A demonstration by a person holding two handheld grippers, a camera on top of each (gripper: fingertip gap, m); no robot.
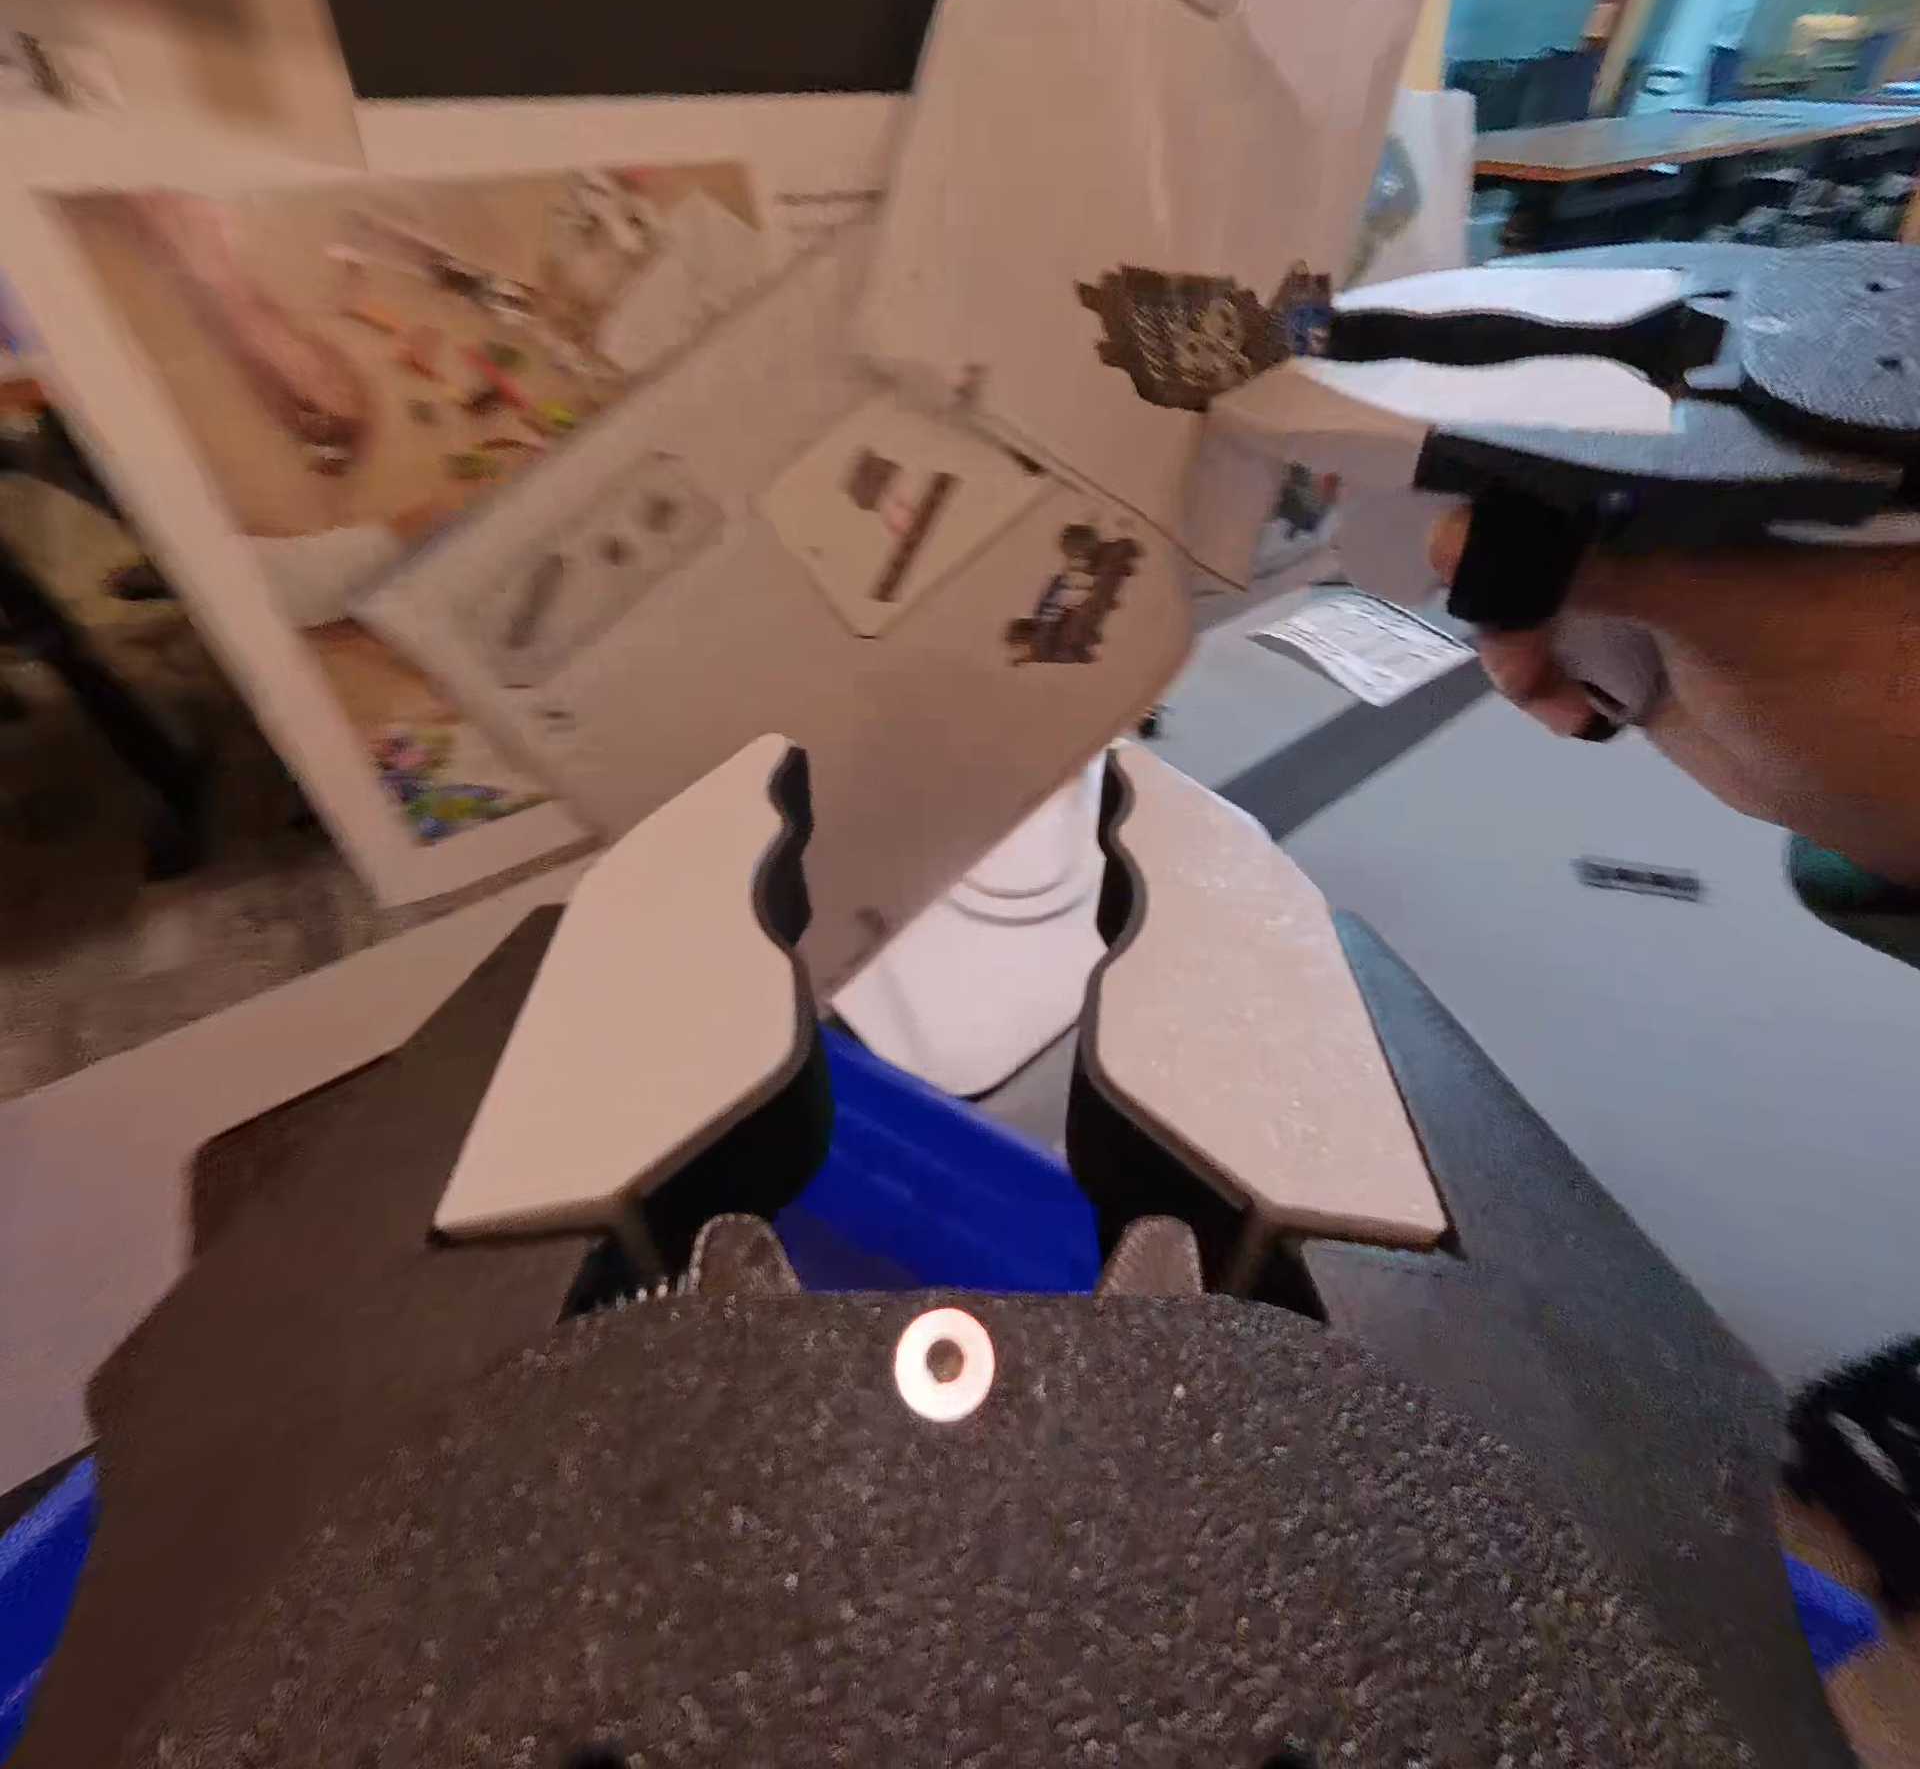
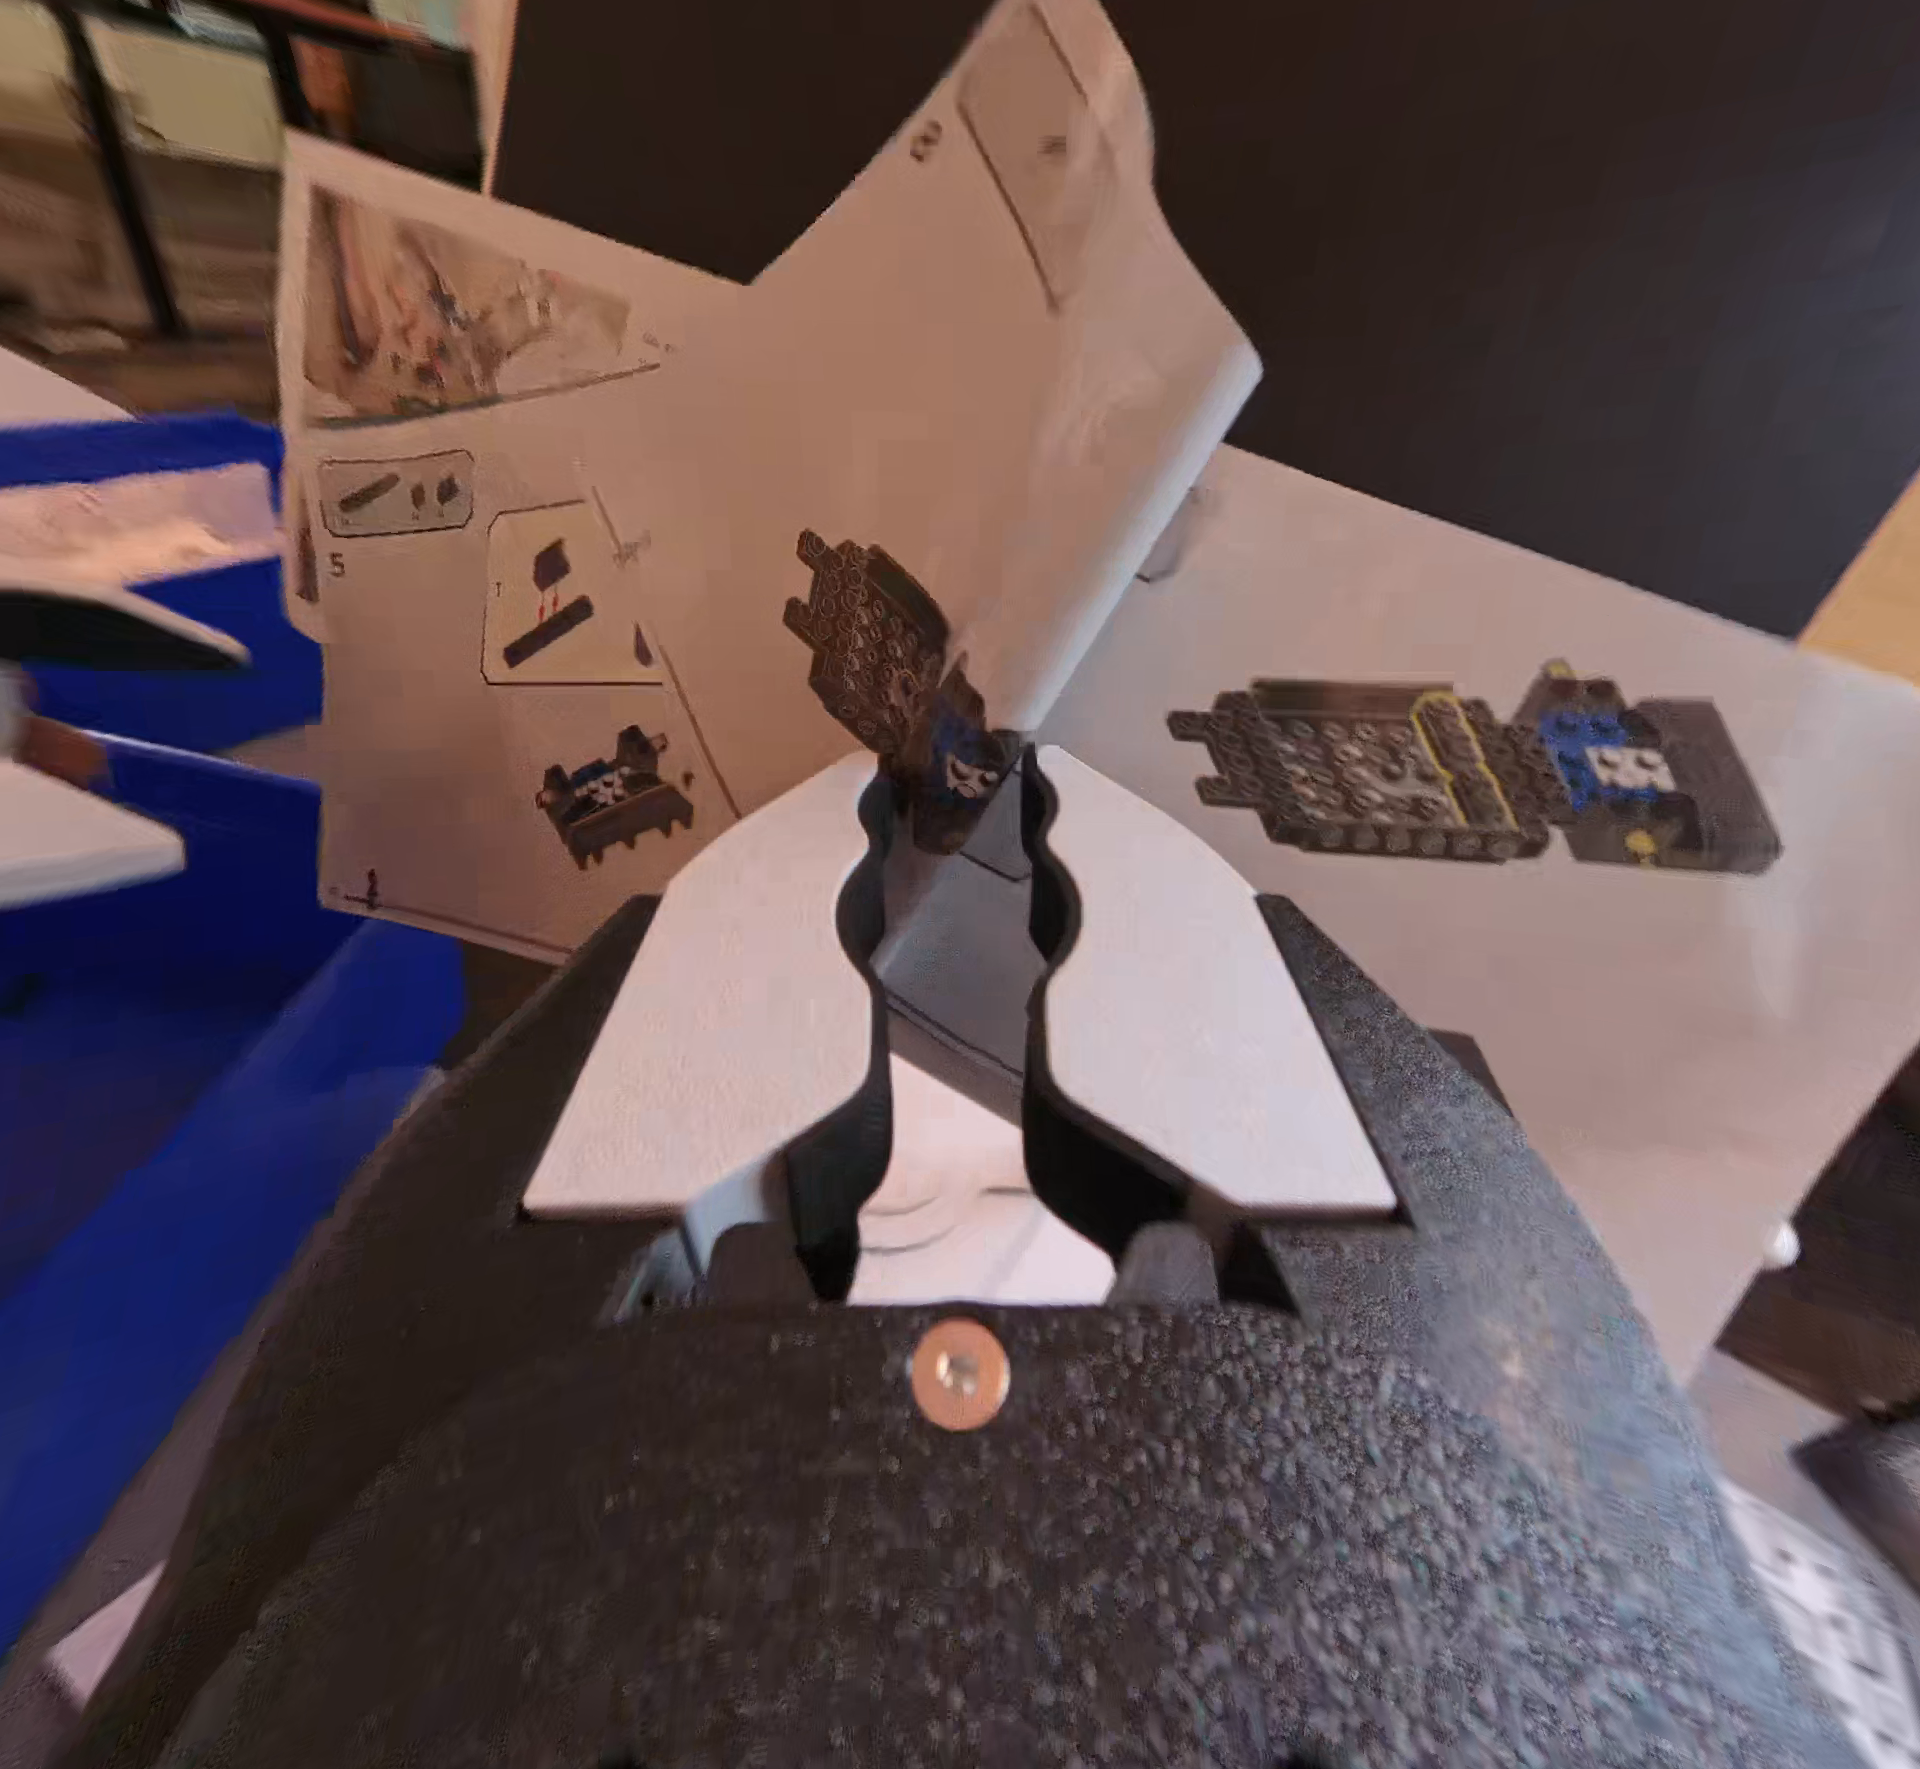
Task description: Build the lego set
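The right gripper [image 2: 951, 784] is pinched shut on one raised page [image 2: 997, 348] of the building-instruction booklet [image 2: 499, 576], turned partway over, while the left gripper [image 1: 951, 784] at 6 o'clock hangs parted and empty beside the booklet's lower edge, above a blue bin [image 1: 935, 1189].

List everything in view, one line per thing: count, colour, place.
instruction booklet: one, white, open, held up mid-air
lifted page: one, white, pinched at its edge by the right gripper
blue bin: one, blue, below left of the booklet
white stand base: one, white, behind the left gripper's fingers
paper slip: one, white, on the grey floor
left gripper: one, black and white, open, empty, below the booklet
right gripper: one, black and white, closed on the page
hand: one, holding the right gripper
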